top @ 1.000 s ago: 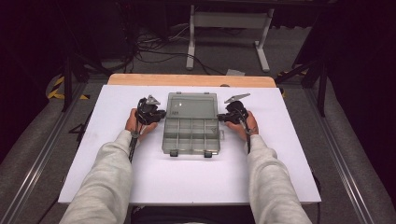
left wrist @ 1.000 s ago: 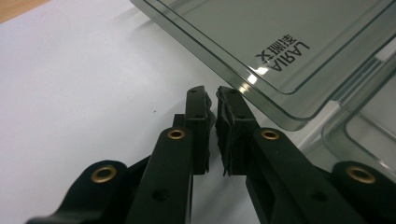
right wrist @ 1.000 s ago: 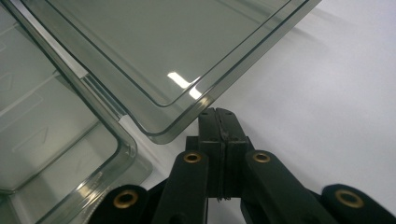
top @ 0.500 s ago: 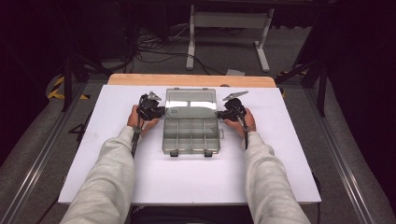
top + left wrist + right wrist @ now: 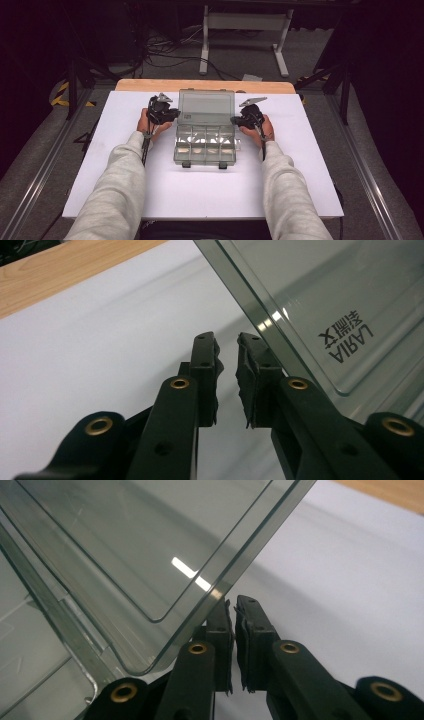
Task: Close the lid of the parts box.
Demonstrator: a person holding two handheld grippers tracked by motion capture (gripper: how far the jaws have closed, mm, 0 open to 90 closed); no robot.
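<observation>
Frame centre: organizer box (image 5: 205,142), lid (image 5: 206,106) raised | left gripper (image 5: 172,113), right gripper (image 5: 235,120) flanking lid edges, jaws just parting, nothing clamped.

A lab: floor cables (image 5: 150,50), metal stand (image 5: 245,30), dark surroundings.

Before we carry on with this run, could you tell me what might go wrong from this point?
The clear lid stands open, with the left gripper and right gripper beside its edges, gripping nothing. Unsupported, it might drop shut. A sideways nudge could also slide the organizer box across the white table.
</observation>
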